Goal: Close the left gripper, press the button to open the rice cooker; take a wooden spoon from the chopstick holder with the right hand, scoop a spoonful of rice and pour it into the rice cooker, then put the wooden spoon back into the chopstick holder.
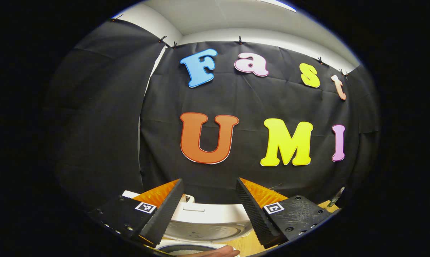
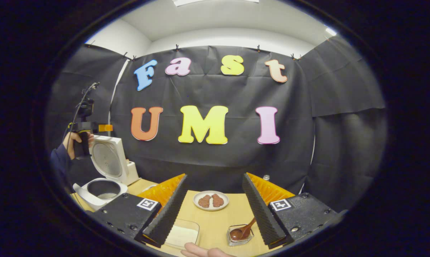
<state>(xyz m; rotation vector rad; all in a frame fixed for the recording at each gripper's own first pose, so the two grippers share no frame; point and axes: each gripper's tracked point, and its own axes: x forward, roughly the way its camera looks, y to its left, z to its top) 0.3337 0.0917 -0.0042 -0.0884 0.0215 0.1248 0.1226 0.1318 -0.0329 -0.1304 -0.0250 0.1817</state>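
Ribbed pads lined the 2 fingers of the right gripper (image 2: 215, 210), which were spread wide and held nothing above the wooden table (image 2: 218, 221). Just beside its right finger, near the table's front edge, 1 wooden spoon (image 2: 241, 230) was seen leaning in 1 clear chopstick holder (image 2: 240, 235). A clear dish of rice (image 2: 182, 233) was seen by the left finger, and 1 white plate (image 2: 211, 200) with 2 brown pieces sat farther back, mid-table. At the table's left end stood 1 rice cooker (image 2: 100, 189), its lid (image 2: 108, 159) already raised. The left gripper (image 1: 209, 210) was also held wide open, above the cooker's lid (image 1: 204, 221). Risks were judged: the short holder could be tipped if the spoon were grasped off-centre, and rice could be spilled on the long carry to the cooker.
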